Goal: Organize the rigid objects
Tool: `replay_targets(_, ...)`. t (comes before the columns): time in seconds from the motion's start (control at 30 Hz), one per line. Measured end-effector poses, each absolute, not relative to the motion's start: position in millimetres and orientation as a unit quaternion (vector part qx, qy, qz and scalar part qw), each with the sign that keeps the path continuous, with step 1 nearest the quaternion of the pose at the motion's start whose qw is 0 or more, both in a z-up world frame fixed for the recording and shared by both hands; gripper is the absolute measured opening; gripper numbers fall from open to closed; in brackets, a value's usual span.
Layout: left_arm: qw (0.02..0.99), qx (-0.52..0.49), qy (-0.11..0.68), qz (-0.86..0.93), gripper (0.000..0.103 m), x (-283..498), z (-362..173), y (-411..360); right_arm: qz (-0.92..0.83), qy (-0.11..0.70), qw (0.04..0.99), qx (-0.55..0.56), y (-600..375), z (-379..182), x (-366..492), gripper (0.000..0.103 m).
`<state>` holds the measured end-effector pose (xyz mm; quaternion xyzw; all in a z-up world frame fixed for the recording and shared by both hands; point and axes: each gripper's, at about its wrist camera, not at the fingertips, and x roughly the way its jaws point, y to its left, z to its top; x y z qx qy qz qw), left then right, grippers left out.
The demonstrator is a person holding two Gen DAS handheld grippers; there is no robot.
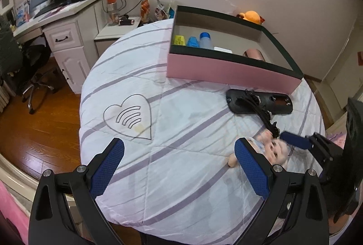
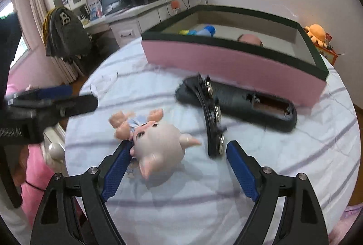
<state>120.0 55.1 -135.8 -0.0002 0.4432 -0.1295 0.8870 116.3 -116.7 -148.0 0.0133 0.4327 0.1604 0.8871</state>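
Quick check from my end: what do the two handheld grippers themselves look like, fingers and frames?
Both match. The left gripper and right gripper each have two blue fingers with a dotted grip texture, mounted on glossy black angular frames with triangular cut-outs and round silver bolt heads. No cables visible. From the right wrist view, the left one's body carries blurred, unreadable white lettering.

The bed's quilted cloth cover (image 2: 181, 211) is matt and softly creased. The pig doll (image 2: 158, 145) looks smooth, slightly glossy plastic. The right tongs (image 2: 177, 163) carry dimpled blue pads (image 2: 242, 172) on matt black plastic. The far box (image 2: 226, 61) looks like matt card.
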Motion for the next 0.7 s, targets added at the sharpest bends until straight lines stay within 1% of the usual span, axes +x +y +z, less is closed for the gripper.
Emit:
replay_targets(0.27, 0.873, 0.016, 0.467, -0.140, 0.099, 133, -149, 35, 0.158, 0.440, 0.884, 0.010, -135, -151, 104, 0.086)
replay_targets(0.53, 0.855, 0.052, 0.479, -0.192, 0.099, 109, -157, 15, 0.158, 0.452, 0.878, 0.002, -155, -147, 96, 0.086)
replay_targets(0.7, 0.848, 0.054, 0.480, -0.219, 0.099, 93, -155, 11, 0.153, 0.458, 0.876, 0.005, -166, -147, 89, 0.086)
